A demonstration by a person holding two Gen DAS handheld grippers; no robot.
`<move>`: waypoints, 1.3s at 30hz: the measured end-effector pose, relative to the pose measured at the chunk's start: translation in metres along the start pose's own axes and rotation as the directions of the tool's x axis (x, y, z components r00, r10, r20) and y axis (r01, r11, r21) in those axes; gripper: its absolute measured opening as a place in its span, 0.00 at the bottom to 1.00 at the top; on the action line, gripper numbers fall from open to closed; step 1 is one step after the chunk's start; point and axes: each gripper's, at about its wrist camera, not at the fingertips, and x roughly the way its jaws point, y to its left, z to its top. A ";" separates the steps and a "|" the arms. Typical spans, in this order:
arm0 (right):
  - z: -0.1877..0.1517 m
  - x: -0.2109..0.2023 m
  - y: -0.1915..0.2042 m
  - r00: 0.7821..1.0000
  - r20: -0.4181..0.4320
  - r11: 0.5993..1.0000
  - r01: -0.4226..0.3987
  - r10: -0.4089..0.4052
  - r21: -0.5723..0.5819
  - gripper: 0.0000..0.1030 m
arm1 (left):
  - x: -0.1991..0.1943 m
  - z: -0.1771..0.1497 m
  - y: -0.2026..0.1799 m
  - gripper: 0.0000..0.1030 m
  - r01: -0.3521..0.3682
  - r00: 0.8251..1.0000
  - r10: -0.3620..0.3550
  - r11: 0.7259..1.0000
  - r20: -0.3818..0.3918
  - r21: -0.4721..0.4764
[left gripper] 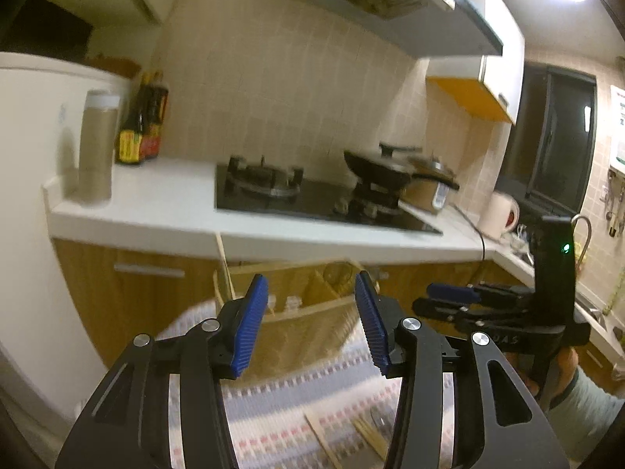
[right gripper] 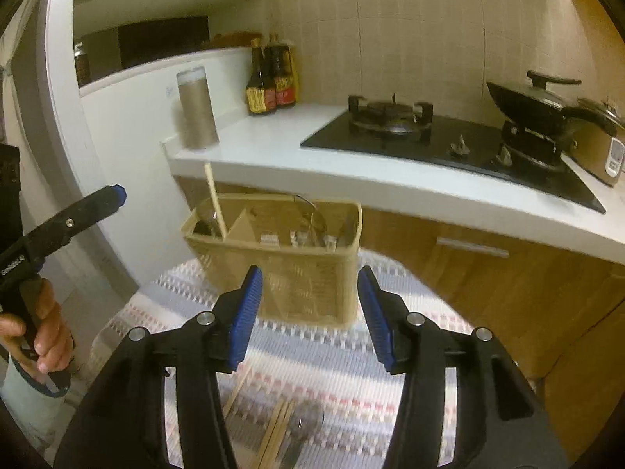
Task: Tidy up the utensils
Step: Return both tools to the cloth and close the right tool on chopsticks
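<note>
while both grippers, left (left gripper: 312,324) and right (right gripper: 310,314), hung with jaws apart and empty, the basket (right gripper: 312,273) stood on the cloth (right gripper: 336,355) just ahead, chopsticks (right gripper: 273,434) lying loose below them.

Basket (right gripper: 308,273) ahead; cloth (right gripper: 332,363) free.

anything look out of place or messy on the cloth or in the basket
Yes. Loose wooden chopsticks and what looks like a metal spoon lie scattered on the patterned cloth, outside the woven basket. One long stick also juts up out of the basket's left end, leaning.
</note>
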 end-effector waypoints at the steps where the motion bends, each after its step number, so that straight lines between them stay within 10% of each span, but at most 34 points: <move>1: -0.003 -0.003 0.001 1.000 -0.023 1.000 0.009 -0.009 0.000 0.46 | 0.000 -0.002 -0.003 0.44 0.001 0.999 -0.001 1.000 -0.036 -0.004; 7: -0.033 -0.005 -0.006 0.978 -0.207 0.998 0.026 -0.013 0.060 0.46 | 0.021 -0.028 -0.018 0.44 0.024 0.961 -0.026 1.000 -0.275 -0.011; 14: -0.081 0.029 -0.023 0.889 -0.456 0.986 0.043 0.035 0.160 0.46 | 0.057 -0.078 -0.023 0.43 0.039 0.873 -0.044 0.999 -0.486 -0.020; 20: -0.103 0.059 -0.019 0.835 -0.548 0.987 0.043 0.049 0.154 0.46 | 0.086 -0.117 -0.018 0.42 0.067 0.781 -0.067 0.997 -0.621 -0.023; 26: -0.120 0.081 -0.009 0.793 -0.609 0.993 0.039 0.036 0.111 0.39 | 0.107 -0.141 -0.015 0.37 0.059 0.728 -0.032 0.998 -0.685 0.016; 39: -0.110 0.102 0.007 0.789 -0.614 0.995 0.048 0.015 0.086 0.35 | 0.144 -0.145 -0.024 0.37 0.040 0.716 0.022 0.997 -0.698 0.072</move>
